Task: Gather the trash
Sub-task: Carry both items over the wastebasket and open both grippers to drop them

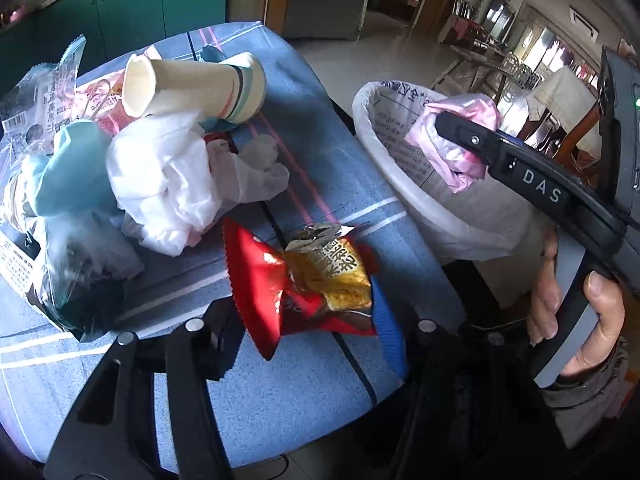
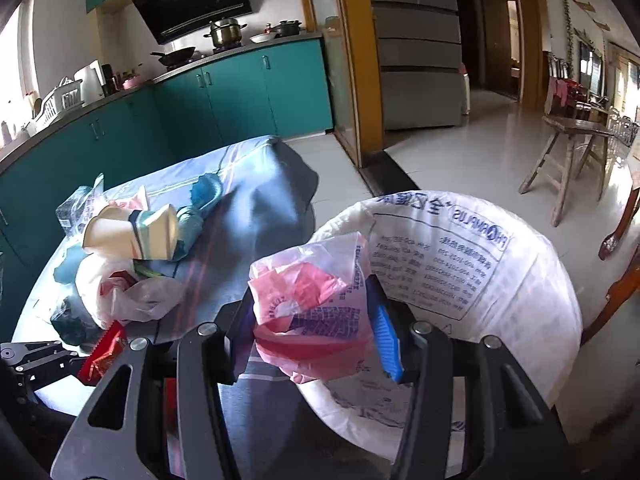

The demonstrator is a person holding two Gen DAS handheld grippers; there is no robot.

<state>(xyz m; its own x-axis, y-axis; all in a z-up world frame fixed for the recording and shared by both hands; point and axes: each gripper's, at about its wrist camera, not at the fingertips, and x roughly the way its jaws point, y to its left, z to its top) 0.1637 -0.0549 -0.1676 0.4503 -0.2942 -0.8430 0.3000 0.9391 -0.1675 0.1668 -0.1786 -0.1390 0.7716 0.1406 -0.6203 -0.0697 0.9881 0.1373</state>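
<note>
My left gripper [image 1: 308,312] is shut on a red and gold snack wrapper [image 1: 304,280] just above the blue striped cloth [image 1: 280,400] of the table. My right gripper [image 2: 316,328] is shut on a crumpled pink plastic bag [image 2: 316,300], also in the left wrist view [image 1: 460,140], held over the rim of the white-lined trash bin [image 2: 460,264] that stands beside the table [image 1: 400,152]. A pile of trash lies on the table: stacked paper cups [image 1: 192,84], a white plastic bag [image 1: 172,184], a teal bag [image 1: 68,168] and clear wrappers [image 1: 36,100].
Teal kitchen cabinets [image 2: 224,96] stand behind the table. A grey fridge [image 2: 416,40] and a doorway are farther back. A wooden table [image 2: 568,148] and chairs stand on the tiled floor at right. The table edge lies next to the bin.
</note>
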